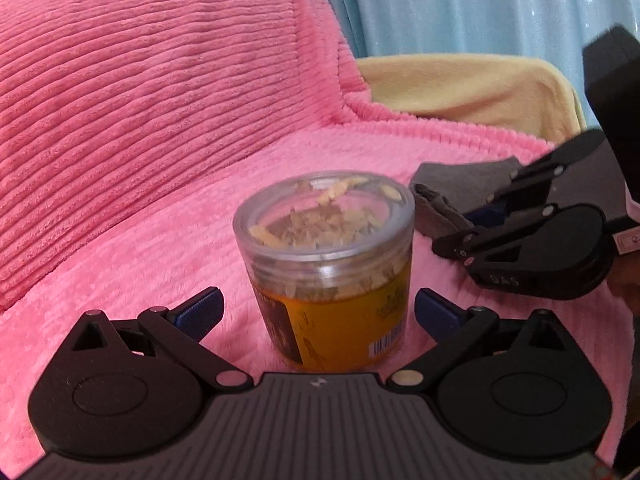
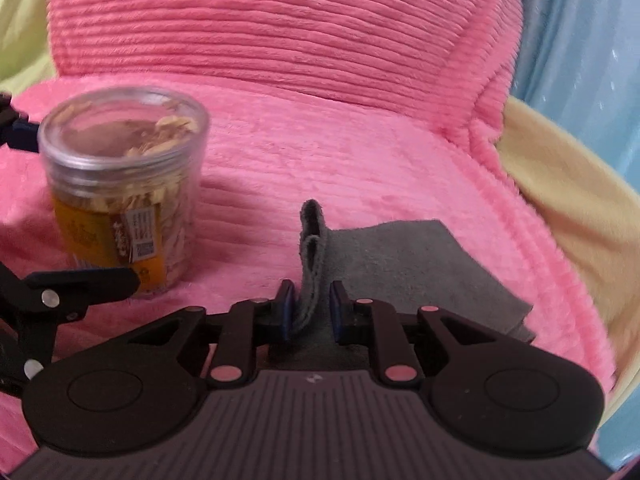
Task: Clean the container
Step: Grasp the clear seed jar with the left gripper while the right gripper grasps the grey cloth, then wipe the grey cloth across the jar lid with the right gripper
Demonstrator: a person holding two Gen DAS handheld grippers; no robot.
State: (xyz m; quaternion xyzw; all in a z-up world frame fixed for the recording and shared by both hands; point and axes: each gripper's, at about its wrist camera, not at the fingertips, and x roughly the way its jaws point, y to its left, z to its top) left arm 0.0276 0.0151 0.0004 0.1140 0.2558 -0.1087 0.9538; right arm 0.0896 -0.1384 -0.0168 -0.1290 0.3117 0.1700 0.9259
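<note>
While the jar [image 1: 326, 268] stands upright on the pink blanket [image 1: 160, 220], the left gripper [image 1: 318, 314] sits with its jaws spread wide, one blue pad [image 1: 202, 312] on each side of the jar's lower body and neither touching it. The jar is clear plastic with a clear lid [image 1: 324, 210], an orange label around its lower half, and pale dried pieces inside that reach up under the lid. In the right wrist view the jar [image 2: 122, 192] is at the left, with the left gripper's black fingers [image 2: 80, 284] showing beside and just in front of its base.

The right gripper [image 2: 311, 312] has its jaws drawn narrow, with a raised fold of the grey cloth [image 2: 408, 264] between the pads; the left pad looks to touch the fold, while a small gap shows on the right, so a firm pinch cannot be told. The rest of the cloth lies flat on the blanket, spread out to the right and ahead of the gripper. From the left wrist view the right gripper [image 1: 476, 220] comes in from the right edge, low over the cloth [image 1: 452, 184], which lies just right of the jar and apart from it.

Behind the blanket's flat part rises a ribbed pink cushion [image 2: 280, 32]. A yellow fabric [image 1: 460, 88] shows beyond the blanket's edge, and a light blue curtain [image 1: 460, 4] hangs at the back.
</note>
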